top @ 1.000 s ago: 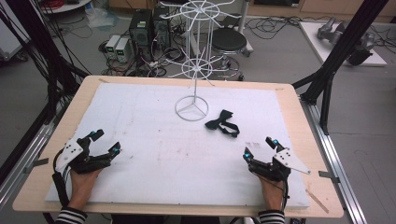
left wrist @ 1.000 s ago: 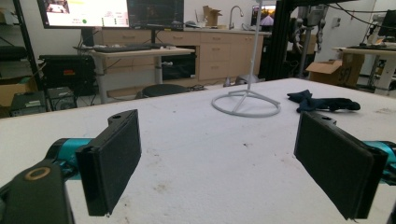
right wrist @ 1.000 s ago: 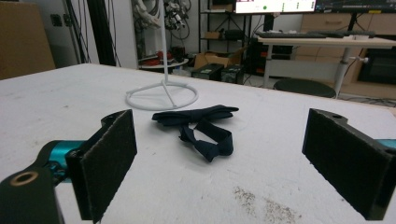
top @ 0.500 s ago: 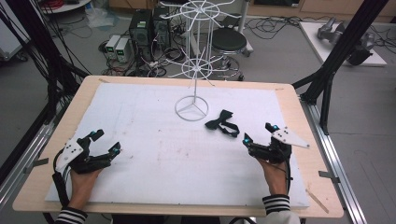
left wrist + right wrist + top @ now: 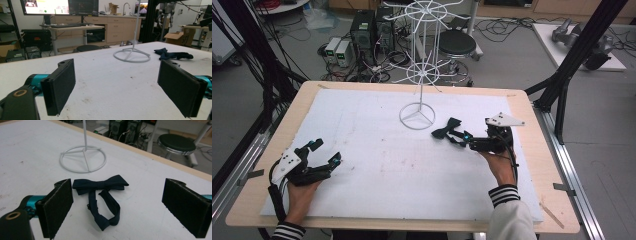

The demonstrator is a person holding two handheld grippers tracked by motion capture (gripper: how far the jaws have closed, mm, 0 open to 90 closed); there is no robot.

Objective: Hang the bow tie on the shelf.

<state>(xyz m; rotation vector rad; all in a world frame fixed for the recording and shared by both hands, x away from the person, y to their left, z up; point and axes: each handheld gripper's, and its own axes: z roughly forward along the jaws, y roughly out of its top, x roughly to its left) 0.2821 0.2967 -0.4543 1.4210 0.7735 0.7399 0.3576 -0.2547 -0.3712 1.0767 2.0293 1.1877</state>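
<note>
Right gripper [image 5: 460, 138] poised at the bow tie [image 5: 100, 195], jaws wide apart, strap lying between them on the white mat [image 5: 362, 130]. Wire stand [image 5: 417, 116] just beside. Left gripper [image 5: 324, 152] spread open near the mat's front-left edge, bare surface ahead. No legible writing.

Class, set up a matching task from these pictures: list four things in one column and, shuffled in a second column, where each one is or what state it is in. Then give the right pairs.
Things
1. bow tie
2. wire stand
3. left tongs
4. stool

Places or states
A. on the floor beyond the table's far edge
B. open, near the table's front left corner, nothing between the jaws
C. flat on the white sheet, between the open jaws of the right tongs
D. upright, its ring base on the sheet at the middle rear

Pairs: 1-C, 2-D, 3-B, 4-A
</note>
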